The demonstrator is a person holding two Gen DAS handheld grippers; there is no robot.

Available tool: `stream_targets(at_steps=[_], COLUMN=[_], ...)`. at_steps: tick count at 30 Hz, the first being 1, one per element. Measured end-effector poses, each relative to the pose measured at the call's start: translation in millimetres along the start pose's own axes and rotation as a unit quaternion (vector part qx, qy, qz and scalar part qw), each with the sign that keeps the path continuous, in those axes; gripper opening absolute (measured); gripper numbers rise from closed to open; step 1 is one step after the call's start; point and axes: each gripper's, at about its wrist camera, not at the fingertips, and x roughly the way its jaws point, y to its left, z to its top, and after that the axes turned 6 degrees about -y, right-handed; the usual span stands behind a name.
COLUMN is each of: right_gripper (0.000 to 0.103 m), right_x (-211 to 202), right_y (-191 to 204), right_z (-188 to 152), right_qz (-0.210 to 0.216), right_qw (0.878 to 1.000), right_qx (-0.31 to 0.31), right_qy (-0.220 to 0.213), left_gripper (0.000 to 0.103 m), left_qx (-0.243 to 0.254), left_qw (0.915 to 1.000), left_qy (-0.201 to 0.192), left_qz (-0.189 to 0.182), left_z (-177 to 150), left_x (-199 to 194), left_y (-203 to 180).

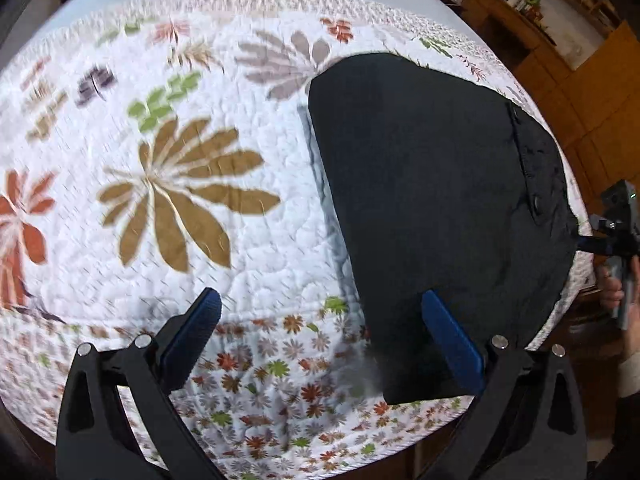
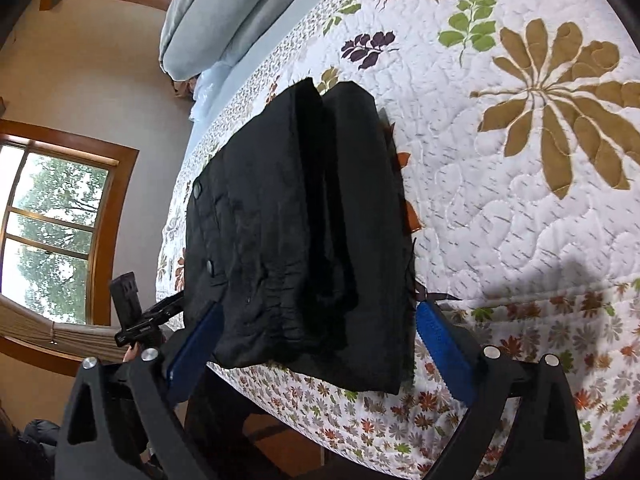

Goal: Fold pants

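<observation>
The black pants (image 1: 432, 200) lie folded into a compact stack on the floral quilt, near the bed's edge. In the right wrist view the pants (image 2: 296, 232) show two buttons on the waistband side and overhang the bed edge a little. My left gripper (image 1: 320, 308) is open and empty, its right finger (image 1: 448, 332) over the pants' near corner. My right gripper (image 2: 316, 332) is open and empty, its fingers standing on either side of the pants' near end. The right gripper also shows at the right edge of the left wrist view (image 1: 616, 232).
The white quilt (image 1: 160, 184) with leaf and flower prints covers the bed. Grey pillows (image 2: 208, 12) lie at the head. A wooden dresser (image 1: 552, 52) stands beyond the bed. Windows (image 2: 48, 224) are in the wall beside it.
</observation>
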Motion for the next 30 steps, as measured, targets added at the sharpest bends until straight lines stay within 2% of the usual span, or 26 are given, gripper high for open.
stream_targets(at_steps=[2,8,12,16,21,24,28,30], right_gripper=[0.097,0.098,0.1,0.1,0.1,0.1,0.1,0.1], right_x=[3,13,21,28,35,38,39,39], right_y=[-3,-2,1,-1,-3,-1,2,2], right_z=[1,2,3,4,4,0,-1,-2], right_qz=[0.0,0.015,0.014,0.012,0.013,0.011,0.009,0.01], right_qw=[1.0,1.0,1.0,0.999,0.999,0.999,0.999,0.999], right_qx=[0.003,0.004,0.001,0.0,0.01,0.004,0.0,0.003], right_qy=[0.002,0.014,0.021,0.029,0.032,0.034,0.036,0.035], left_gripper=[0.1,0.101,0.101,0.1,0.1,0.1,0.1,0.101], left_qx=[-0.015,-0.019,-0.05,-0.075,-0.048,-0.011,0.008,0.008], left_qw=[0.9997,0.9989,0.9972,0.9938,0.9947,0.9955,0.9855,0.9858], left_qy=[0.011,0.022,0.029,0.028,0.039,0.025,0.005,0.006], left_qz=[-0.016,-0.036,-0.047,-0.077,-0.082,-0.091,-0.169,-0.167], left_z=[0,2,0,-6,-9,-8,-12,-14], left_x=[7,23,26,22,25,24,18,23], left_y=[4,6,20,32,25,15,4,1])
